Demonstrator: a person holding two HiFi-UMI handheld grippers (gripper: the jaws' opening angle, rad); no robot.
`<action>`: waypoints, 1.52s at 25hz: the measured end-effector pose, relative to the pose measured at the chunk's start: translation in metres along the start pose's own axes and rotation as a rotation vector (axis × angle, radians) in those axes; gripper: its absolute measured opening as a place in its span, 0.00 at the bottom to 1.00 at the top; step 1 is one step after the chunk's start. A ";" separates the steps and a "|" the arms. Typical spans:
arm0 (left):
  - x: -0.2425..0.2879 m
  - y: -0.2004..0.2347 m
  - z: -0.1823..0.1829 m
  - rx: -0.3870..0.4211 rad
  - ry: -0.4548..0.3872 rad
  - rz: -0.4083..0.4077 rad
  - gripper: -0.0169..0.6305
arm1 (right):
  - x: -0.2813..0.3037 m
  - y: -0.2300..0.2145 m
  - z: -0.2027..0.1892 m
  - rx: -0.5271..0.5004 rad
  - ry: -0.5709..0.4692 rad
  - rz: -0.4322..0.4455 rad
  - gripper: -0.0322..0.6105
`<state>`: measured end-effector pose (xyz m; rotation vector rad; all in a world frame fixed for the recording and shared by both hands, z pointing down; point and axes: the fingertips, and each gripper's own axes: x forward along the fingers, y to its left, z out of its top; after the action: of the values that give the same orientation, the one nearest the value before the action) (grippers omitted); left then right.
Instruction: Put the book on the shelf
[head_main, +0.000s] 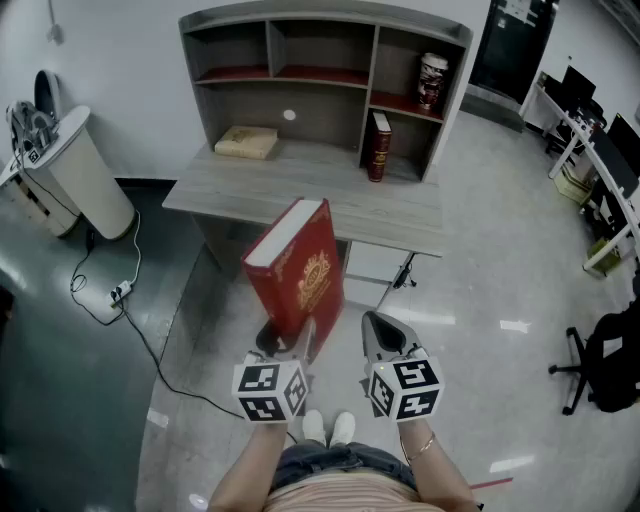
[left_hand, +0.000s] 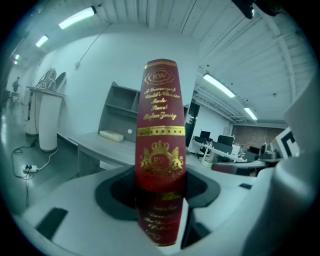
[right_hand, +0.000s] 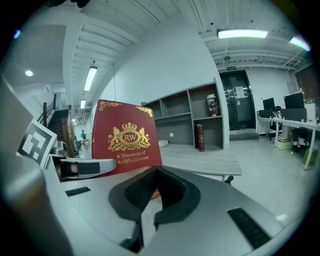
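The left gripper (head_main: 293, 338) clamps the stiff, likely heavy book (head_main: 297, 262) low on its spine, a top-heavy hold, while the right gripper (head_main: 379, 323) sits closed and empty.

Your head view is bright and evenly lit from overhead, with pale glare patches on the glossy floor (head_main: 515, 325) at right and only a soft shadow under the worktop (head_main: 300, 190). Both gripper views bow strongly toward black rounded corners, and the ceiling tubes (left_hand: 77, 17) (right_hand: 242, 33) burn out white. In your left gripper view the book (left_hand: 160, 125) turns dark and soft at its lower end.
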<state>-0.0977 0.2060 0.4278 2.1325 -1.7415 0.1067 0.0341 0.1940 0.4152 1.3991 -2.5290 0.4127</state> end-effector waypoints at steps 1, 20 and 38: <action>0.000 0.000 -0.001 0.002 0.004 -0.003 0.39 | 0.000 -0.001 -0.002 0.003 0.001 -0.003 0.06; 0.017 -0.026 0.002 0.026 0.014 0.005 0.39 | -0.012 -0.035 -0.009 0.050 -0.032 -0.015 0.06; 0.047 -0.042 0.025 0.038 -0.034 0.056 0.39 | -0.016 -0.086 -0.002 0.101 -0.042 0.003 0.06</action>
<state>-0.0510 0.1604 0.4079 2.1245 -1.8331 0.1197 0.1159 0.1635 0.4235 1.4543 -2.5764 0.5242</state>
